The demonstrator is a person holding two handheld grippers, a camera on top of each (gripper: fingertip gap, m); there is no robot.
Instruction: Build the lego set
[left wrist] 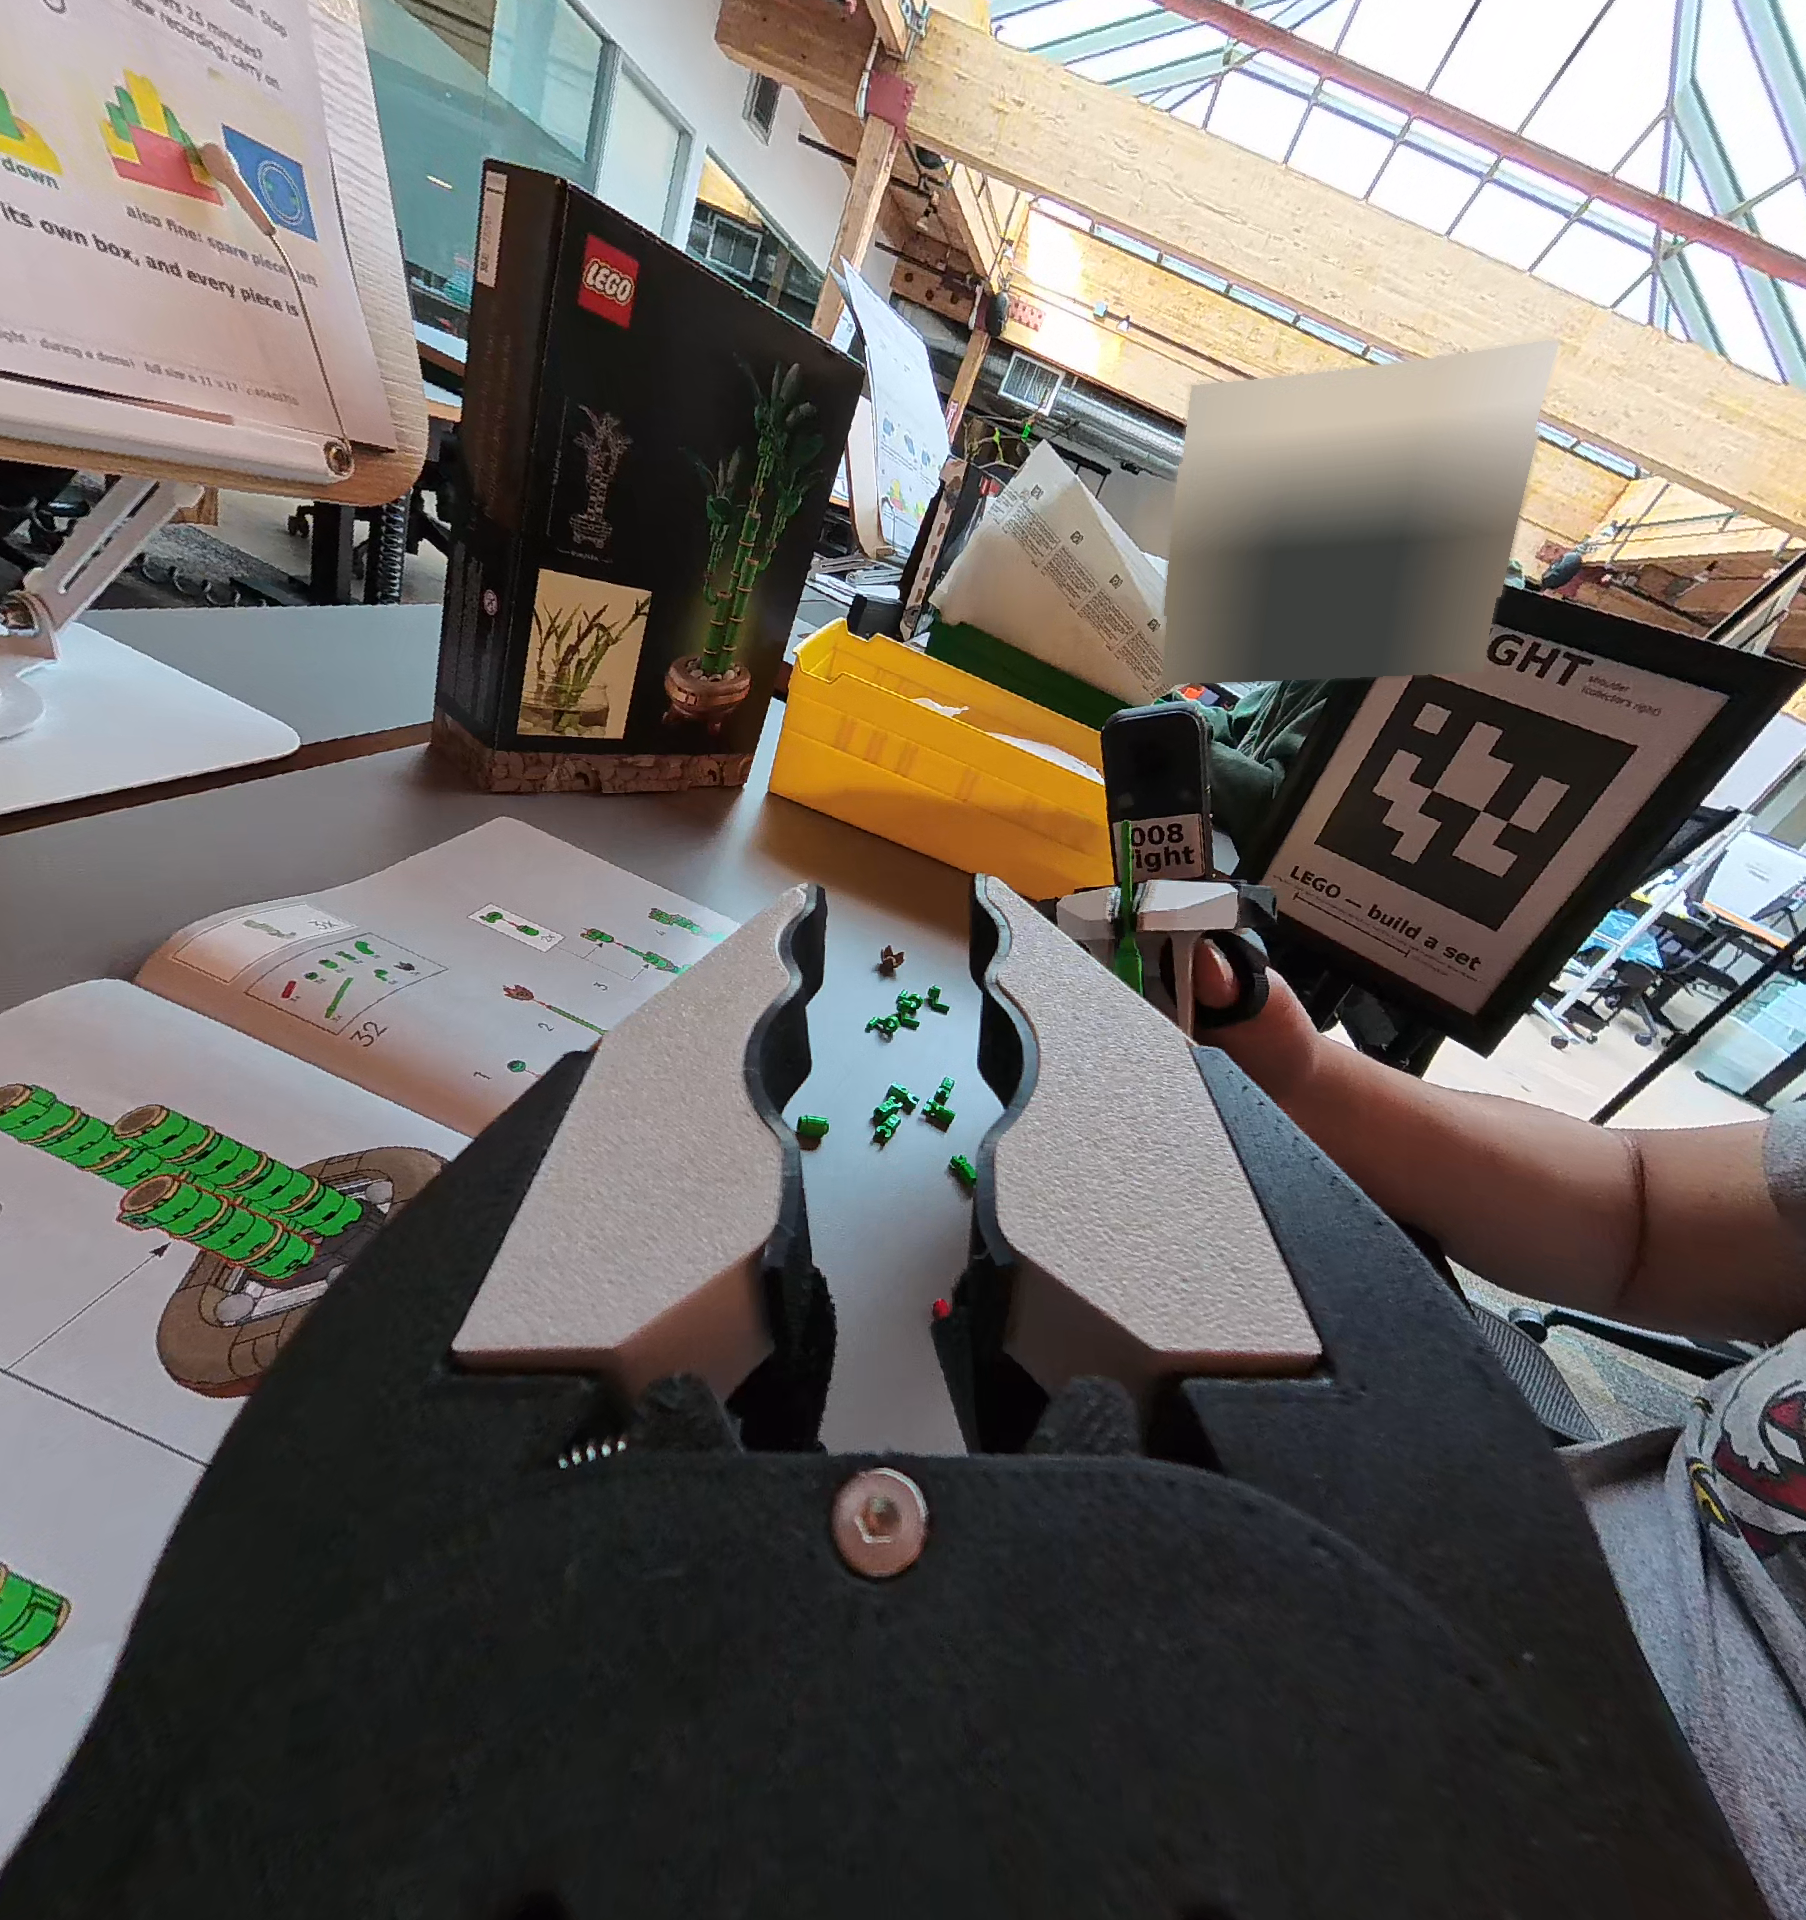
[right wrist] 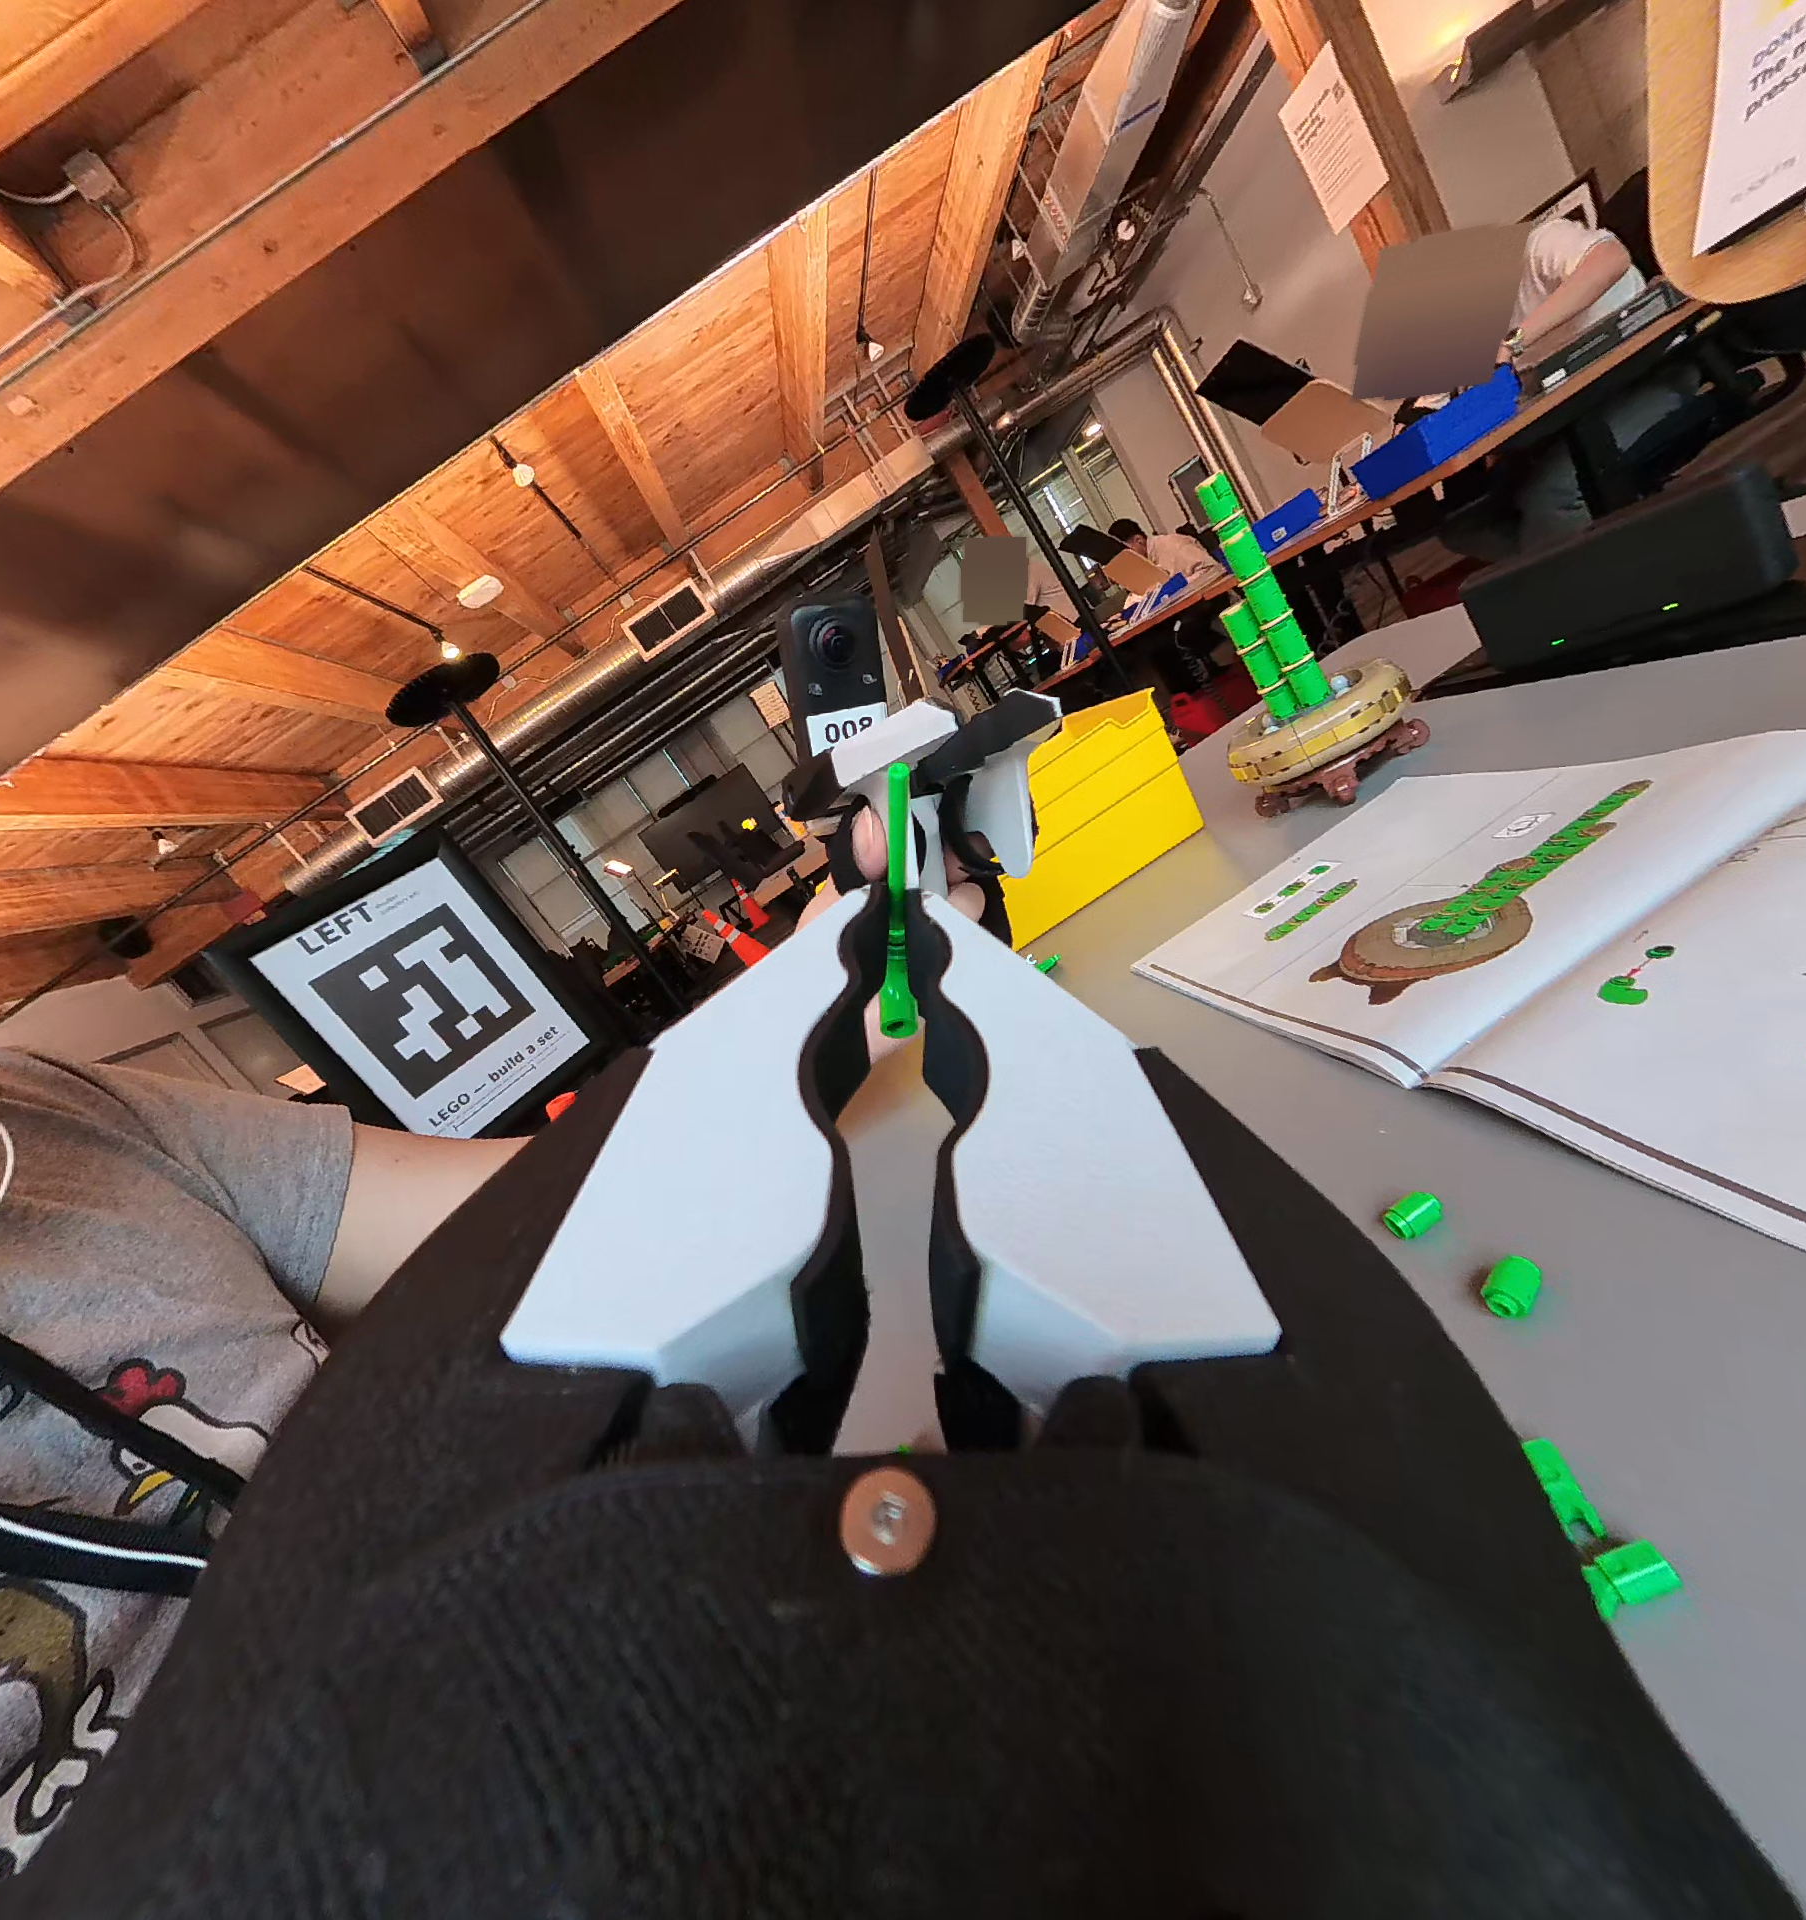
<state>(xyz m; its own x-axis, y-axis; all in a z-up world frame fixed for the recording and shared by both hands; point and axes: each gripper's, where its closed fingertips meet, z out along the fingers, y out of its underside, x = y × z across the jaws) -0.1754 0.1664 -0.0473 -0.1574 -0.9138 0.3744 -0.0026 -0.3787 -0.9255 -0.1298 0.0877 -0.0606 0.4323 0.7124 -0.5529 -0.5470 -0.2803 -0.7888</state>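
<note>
My left gripper [left wrist: 894,914] is open and empty, held low over the dark table. Several small green pieces [left wrist: 904,1101] lie scattered on the table between and beyond its fingers. My right gripper [right wrist: 894,925] is shut on a thin green rod [right wrist: 892,997], which stands upright between its fingertips. The same gripper [left wrist: 1127,920] and rod [left wrist: 1127,935] show in the left wrist view, to the right of my left fingers. A partly built green bamboo model [right wrist: 1283,665] on a round brown base stands on the table at the far right.
An open instruction booklet [left wrist: 255,1091] lies to the left. A black set box [left wrist: 650,499] and a yellow bin [left wrist: 930,769] stand behind. A marker board [left wrist: 1481,821] stands to the right. Loose green pieces [right wrist: 1510,1286] lie beside my right gripper. My hands' fingertips stand some 10 centimeters from each other.
</note>
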